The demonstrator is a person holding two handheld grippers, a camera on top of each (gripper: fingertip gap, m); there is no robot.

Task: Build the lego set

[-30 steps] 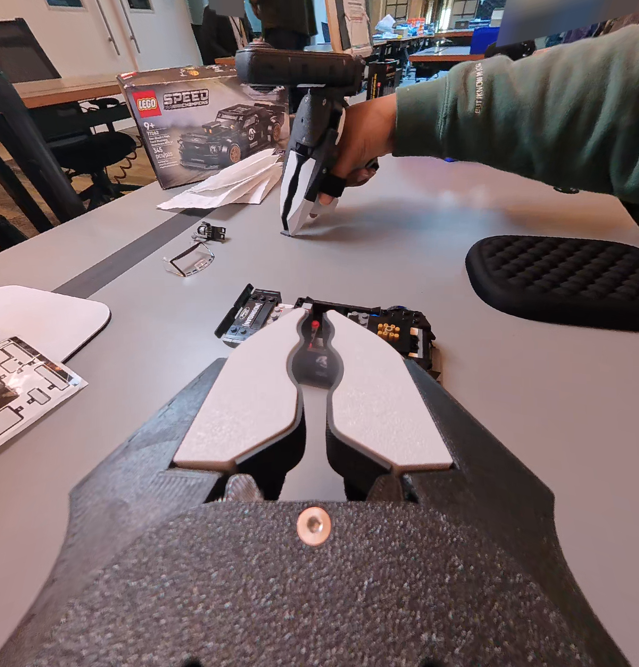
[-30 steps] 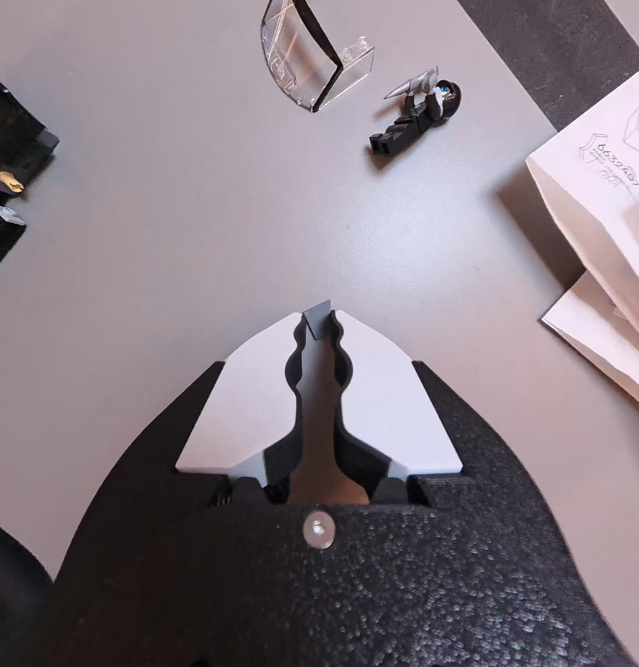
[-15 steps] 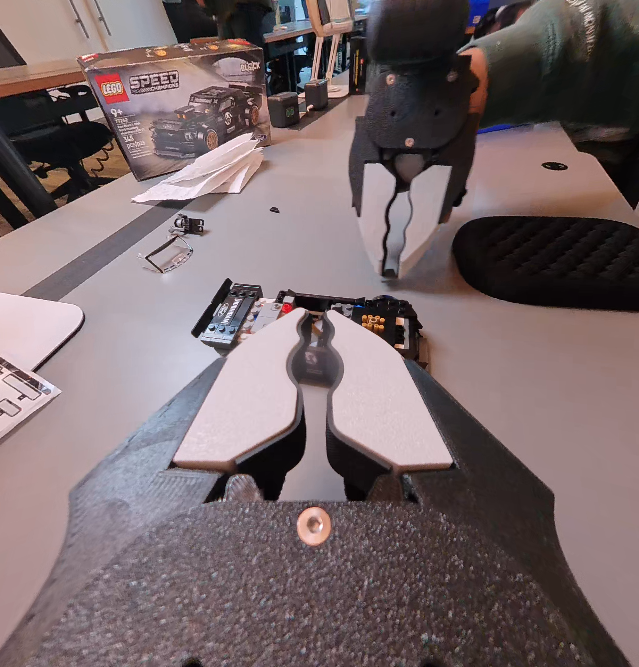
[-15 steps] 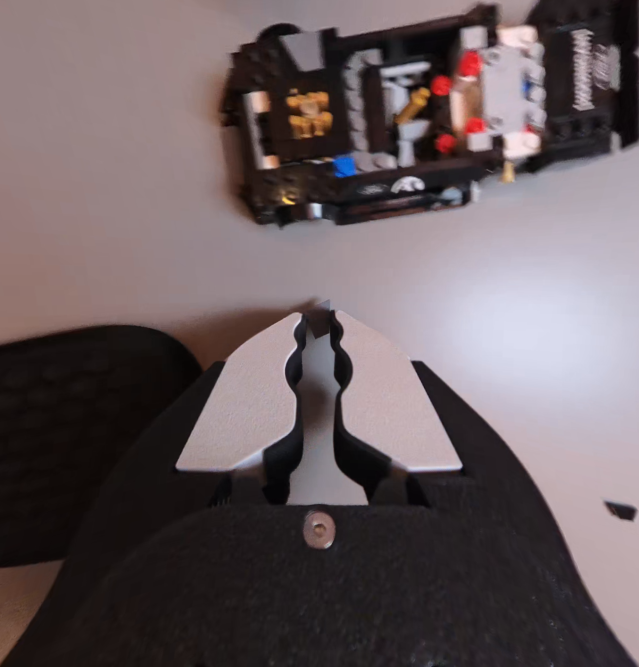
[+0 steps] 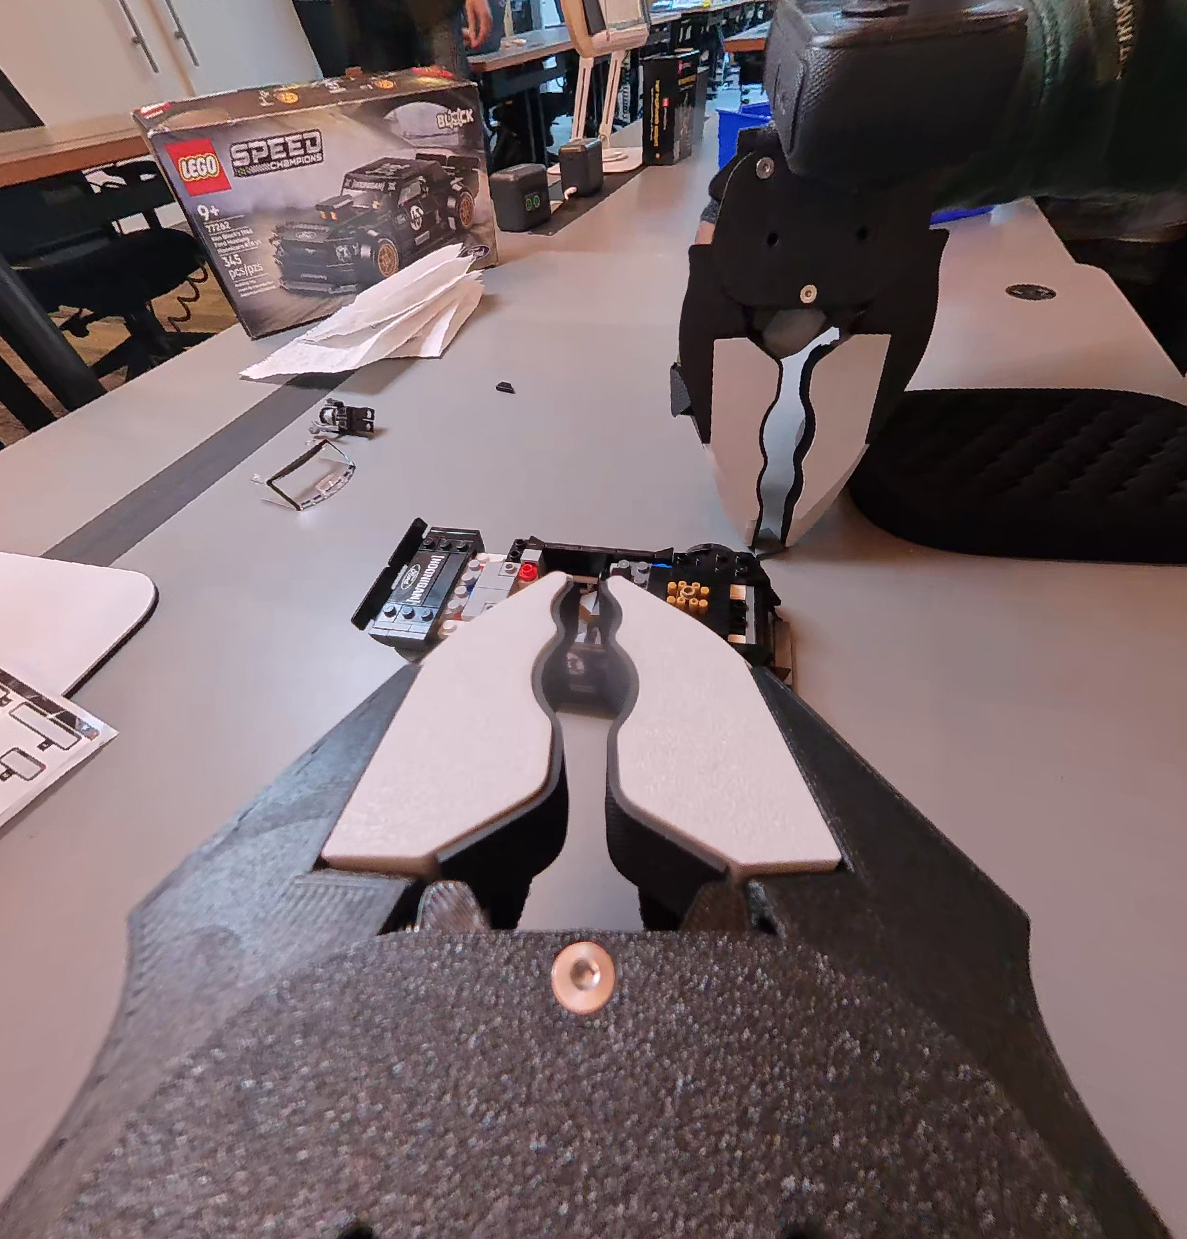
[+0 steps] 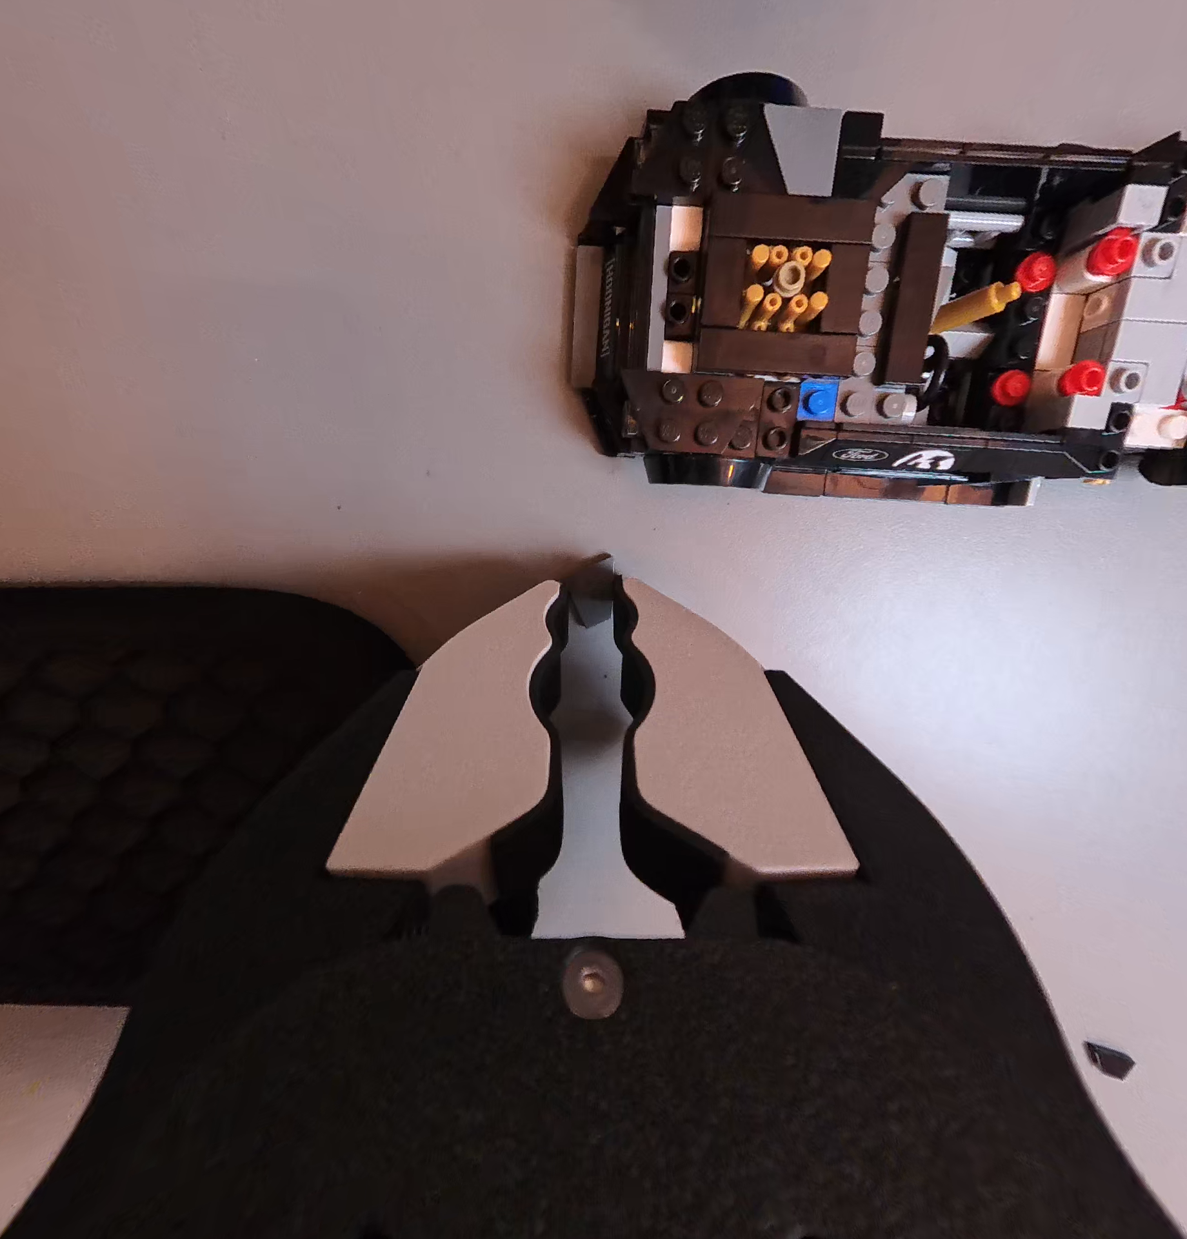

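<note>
The part-built black lego car (image 5: pixel 705 593) lies on the grey table; its yellow engine and red studs show in the right wrist view (image 6: pixel 845 322). My left gripper (image 5: pixel 587 584) is shut on the car's near side and holds it on the table. My right gripper (image 6: pixel 591 583) is shut on a small grey piece (image 6: pixel 589 603). In the left wrist view the right gripper (image 5: pixel 770 536) points down with its tip just beyond the car's engine end, close to the table.
A black textured pad (image 5: pixel 1046 469) lies right of the car. A clear windscreen piece (image 5: pixel 306 476), a small dark part (image 5: pixel 346 419) and a tiny black piece (image 5: pixel 506 387) lie loose on the table. The set's box (image 5: pixel 323 201) and white paper bags (image 5: pixel 390 322) stand farther back left. A sticker sheet (image 5: pixel 21 757) lies at the left. My right fingertips sit around 15 centimeters from my left ones.
My right gripper carried the grey piece from near the paper bags over to the car and came down beside its engine end. My left gripper stayed shut on the car.
</note>
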